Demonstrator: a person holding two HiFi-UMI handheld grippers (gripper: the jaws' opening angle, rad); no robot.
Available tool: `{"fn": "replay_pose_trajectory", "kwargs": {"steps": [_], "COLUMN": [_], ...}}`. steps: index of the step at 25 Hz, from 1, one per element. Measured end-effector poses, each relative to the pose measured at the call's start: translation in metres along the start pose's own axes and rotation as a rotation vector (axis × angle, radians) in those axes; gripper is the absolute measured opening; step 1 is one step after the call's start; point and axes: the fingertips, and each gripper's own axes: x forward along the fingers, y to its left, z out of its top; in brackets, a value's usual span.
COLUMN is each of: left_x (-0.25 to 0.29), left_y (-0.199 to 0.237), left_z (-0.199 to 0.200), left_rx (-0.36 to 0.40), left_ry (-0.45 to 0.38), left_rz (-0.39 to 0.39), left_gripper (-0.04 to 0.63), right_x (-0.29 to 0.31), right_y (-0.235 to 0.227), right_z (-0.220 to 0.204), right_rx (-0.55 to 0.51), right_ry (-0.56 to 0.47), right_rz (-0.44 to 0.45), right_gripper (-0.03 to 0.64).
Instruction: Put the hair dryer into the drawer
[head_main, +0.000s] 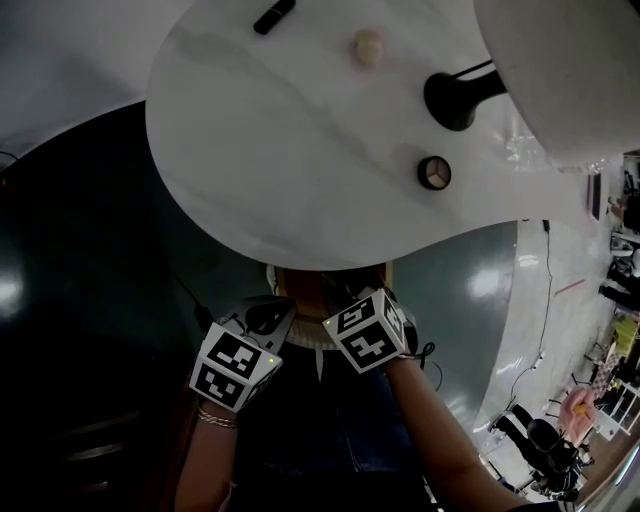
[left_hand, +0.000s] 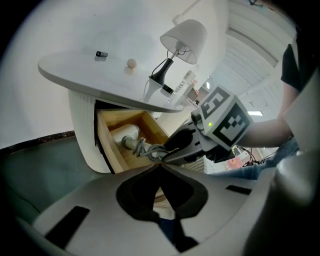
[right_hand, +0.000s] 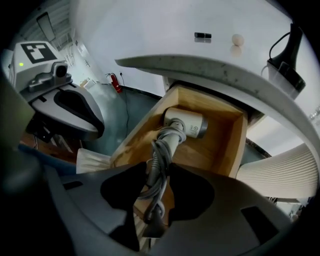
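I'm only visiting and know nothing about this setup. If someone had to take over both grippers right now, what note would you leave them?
Left gripper: jaws together, empty, held back from the drawer.
Right gripper: closed on the cord-wrapped handle of the hair dryer.
Things: the drawer is open. The dryer's head lies on the drawer floor, with the handle pointing toward the front.
Done: the dryer is mostly in.
Left: probably lower the handle end inside, let go and draw the gripper clear.
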Motion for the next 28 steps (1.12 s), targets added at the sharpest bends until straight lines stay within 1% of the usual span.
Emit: {"fn": "replay_pose_trajectory", "kwargs": {"steps": [3,7,10,13,18,22,26,28], "left_x": [-0.002,-0.006,-0.008,-0.019,-0.019,-0.02,-0.024,-0.024], "left_y": [0.003,0.008,0.007,0.014,0.021,0.019,0.023,0.024], "left_z": [0.01,-0.007,-0.009,-0.013,-0.021,-0.022,-0.025,-0.025], "left_rx": [0.004,0.001,-0.001,-0.004,-0.011,-0.012,-0.018,-0.03], "left_ry": [-0.005,-0.008,-0.008,-0.003,-0.001,-0.006,-0.012,-0.016], "left_rz": [0.005,0.009,0.007,0.005,0.004,0.003,0.014,0.017], "left_gripper": [0.015,0.015,0.015,0.015,0.015,0.015,0.015,0.015], "right_x": [0.002,0.026,0.035,0.044,0.052,0.041,0.029,0.031], "right_y": [0.0,0.024,0.032,0.045,0.047,0.047,0.051,0.054], "right_z": [0.011,0.011,0.01,0.017,0.02,0.018,0.019,0.015], "right_rx": [0.02,-0.008,-0.05,-0.076,-0.081,-0.069,-0.125,-0.157], "right_ry": [-0.028,-0.039,-0.019,0.007,0.028,0.054,0.063,0.086], "right_rz": [0.003,0.028,0.039,0.044,0.044,0.064,0.076,0.078], "right_gripper": [0.167,0.179,0.179,0.179,0.181,0.178,0.129,0.071]}}
